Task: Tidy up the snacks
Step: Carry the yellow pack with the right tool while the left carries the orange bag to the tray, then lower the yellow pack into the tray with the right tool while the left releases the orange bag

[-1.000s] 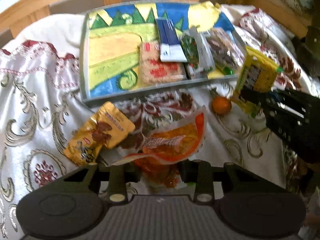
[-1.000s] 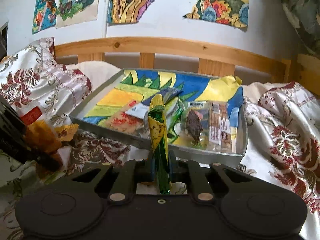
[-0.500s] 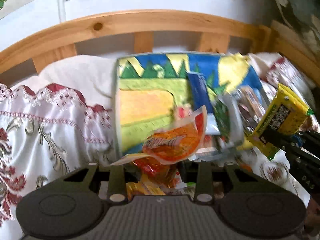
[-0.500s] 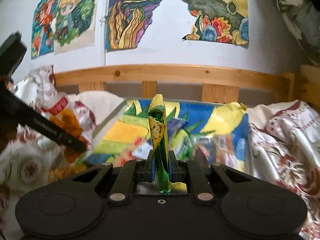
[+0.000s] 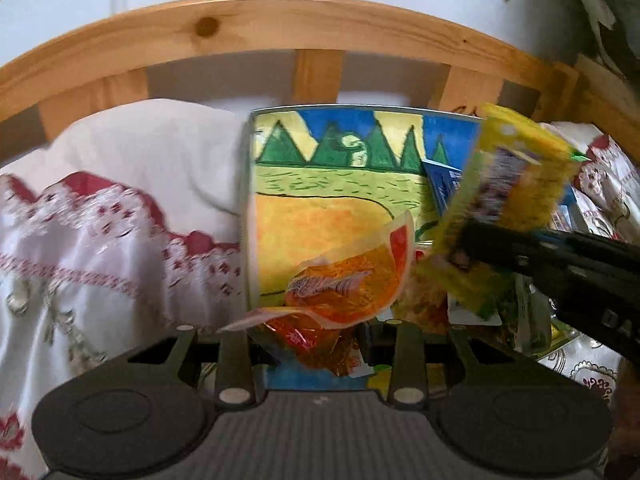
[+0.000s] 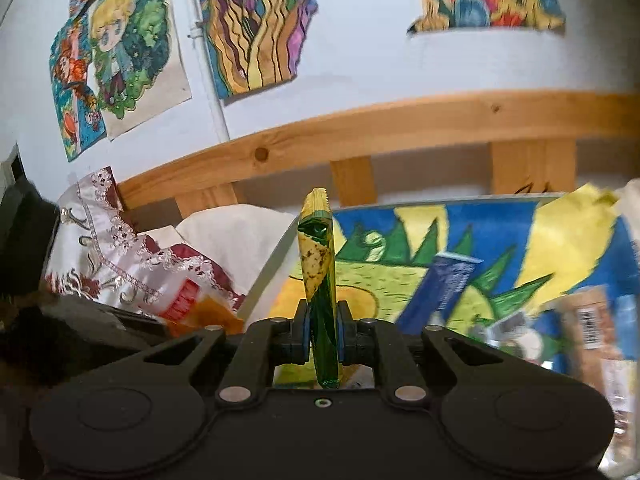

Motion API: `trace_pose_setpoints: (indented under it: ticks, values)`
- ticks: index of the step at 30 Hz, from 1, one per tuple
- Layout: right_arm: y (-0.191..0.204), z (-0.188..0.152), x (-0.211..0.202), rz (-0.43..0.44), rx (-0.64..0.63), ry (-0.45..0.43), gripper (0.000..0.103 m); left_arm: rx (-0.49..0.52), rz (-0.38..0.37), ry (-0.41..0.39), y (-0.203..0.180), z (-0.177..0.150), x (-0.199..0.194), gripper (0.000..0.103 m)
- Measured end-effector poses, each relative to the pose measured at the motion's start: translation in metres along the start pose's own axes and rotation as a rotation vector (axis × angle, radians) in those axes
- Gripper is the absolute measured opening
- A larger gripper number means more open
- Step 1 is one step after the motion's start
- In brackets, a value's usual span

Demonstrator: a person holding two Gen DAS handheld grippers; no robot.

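Left wrist view: left gripper (image 5: 316, 328) clamps an orange snack packet (image 5: 348, 280), held above the near edge of the painted tray (image 5: 320, 168). Right gripper (image 6: 323, 334) is pinched tight on a yellow-green packet (image 6: 318, 264), edge-on, raised over the tray's near-left part.

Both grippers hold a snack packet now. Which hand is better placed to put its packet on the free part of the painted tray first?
Probably the left. The left gripper holds the orange packet directly over the tray's bare yellow area. The right gripper, holding the yellow-green packet, sits over the side crowded with snacks.
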State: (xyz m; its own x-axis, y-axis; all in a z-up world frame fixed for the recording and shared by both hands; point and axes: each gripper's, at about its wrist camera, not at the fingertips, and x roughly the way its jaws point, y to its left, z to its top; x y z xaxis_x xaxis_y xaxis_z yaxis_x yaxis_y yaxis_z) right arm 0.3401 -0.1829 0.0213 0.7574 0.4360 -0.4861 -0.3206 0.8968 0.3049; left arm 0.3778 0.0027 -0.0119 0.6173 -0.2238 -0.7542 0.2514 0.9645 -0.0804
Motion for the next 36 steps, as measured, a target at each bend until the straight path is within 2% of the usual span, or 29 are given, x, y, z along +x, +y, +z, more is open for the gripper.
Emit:
trace_pose_setpoints:
  ticks: [3, 10, 18, 21, 26, 29, 36]
  values:
    - [-0.004, 0.005, 0.019, 0.023, 0.024, 0.045, 0.012, 0.01, -0.022, 0.01, -0.001, 0.002, 0.007, 0.039]
    - [-0.013, 0.004, 0.045, 0.006, 0.037, 0.09, 0.013, -0.007, -0.044, 0.011, 0.001, 0.005, 0.022, 0.039]
    - [-0.012, 0.004, 0.051, -0.037, -0.027, 0.075, 0.019, 0.007, -0.035, -0.036, -0.003, 0.008, 0.027, 0.04]
    - [-0.014, 0.003, 0.049, -0.06, -0.042, 0.06, 0.024, 0.014, -0.039, -0.046, -0.003, 0.008, 0.026, 0.046]
    - [-0.021, 0.003, 0.045, -0.077, -0.021, 0.045, 0.028, 0.025, -0.03, -0.068, -0.003, 0.004, 0.021, 0.063]
    - [-0.023, 0.005, 0.04, -0.086, -0.017, 0.021, 0.035, 0.028, -0.025, -0.093, -0.004, 0.003, 0.014, 0.073]
    - [-0.029, 0.01, 0.022, -0.107, -0.004, -0.019, 0.047, 0.018, -0.027, -0.129, -0.006, 0.001, -0.002, 0.083]
